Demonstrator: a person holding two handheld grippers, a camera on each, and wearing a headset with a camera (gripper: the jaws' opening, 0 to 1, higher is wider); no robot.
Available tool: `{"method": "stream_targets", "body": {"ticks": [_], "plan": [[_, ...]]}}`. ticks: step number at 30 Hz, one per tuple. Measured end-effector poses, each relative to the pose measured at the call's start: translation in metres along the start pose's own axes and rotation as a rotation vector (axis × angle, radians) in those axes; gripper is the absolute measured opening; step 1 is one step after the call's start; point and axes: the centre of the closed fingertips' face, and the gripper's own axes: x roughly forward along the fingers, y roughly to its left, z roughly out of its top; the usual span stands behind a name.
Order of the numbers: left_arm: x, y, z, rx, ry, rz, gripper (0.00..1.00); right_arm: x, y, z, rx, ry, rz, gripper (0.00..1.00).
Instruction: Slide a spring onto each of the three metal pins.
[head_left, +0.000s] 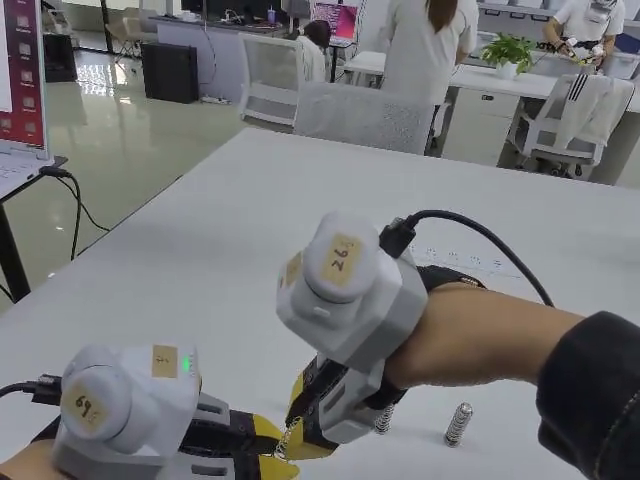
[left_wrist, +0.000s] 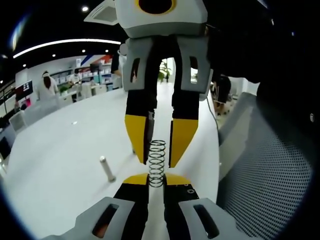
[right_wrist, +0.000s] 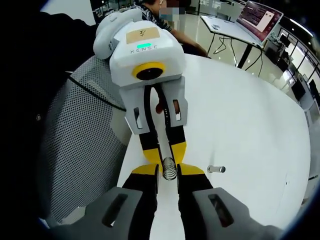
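right hand-held gripper (right_wrist: 168, 173) rising from bottom, yellow jaw tips pressed on either side of spring (right_wrist: 169, 167). left hand-held gripper (right_wrist: 165, 153) reaching down from top, tips meeting same spring. metal pin (right_wrist: 216, 169) lying on white desk (right_wrist: 240, 110), near spring. mesh chair (right_wrist: 85, 145) at left.

An open-plan office or lab was shown: a wide white tabletop (head_left: 200, 250) was set on a glossy floor (head_left: 130, 140), with a mesh office chair (head_left: 365, 115) drawn up at its far edge. Beyond that edge, further desks, a potted plant (head_left: 510, 48) and standing people (head_left: 425, 50) were seen. An open laptop (right_wrist: 260, 20) was seen on a side desk, and strip lighting (left_wrist: 65, 44) overhead.
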Motion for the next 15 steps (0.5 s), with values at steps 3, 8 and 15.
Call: {"method": "stream_targets", "body": {"ticks": [3,8,15], "plan": [[-0.0006,-0.0004,0.0030,-0.002,-0.015,-0.003,0.02,0.0017,-0.0007,-0.0011,0.008,-0.001,0.002,0.11],[-0.0011,0.0004,0.0055,-0.008,-0.033,-0.003,0.02,0.0024,-0.0021,-0.0010,0.025,-0.010,-0.001,0.09],[-0.0009,0.0005,0.0054,-0.013,-0.036,-0.001,0.03,0.0028,-0.0018,-0.0007,0.027,-0.014,-0.001,0.08]]}}
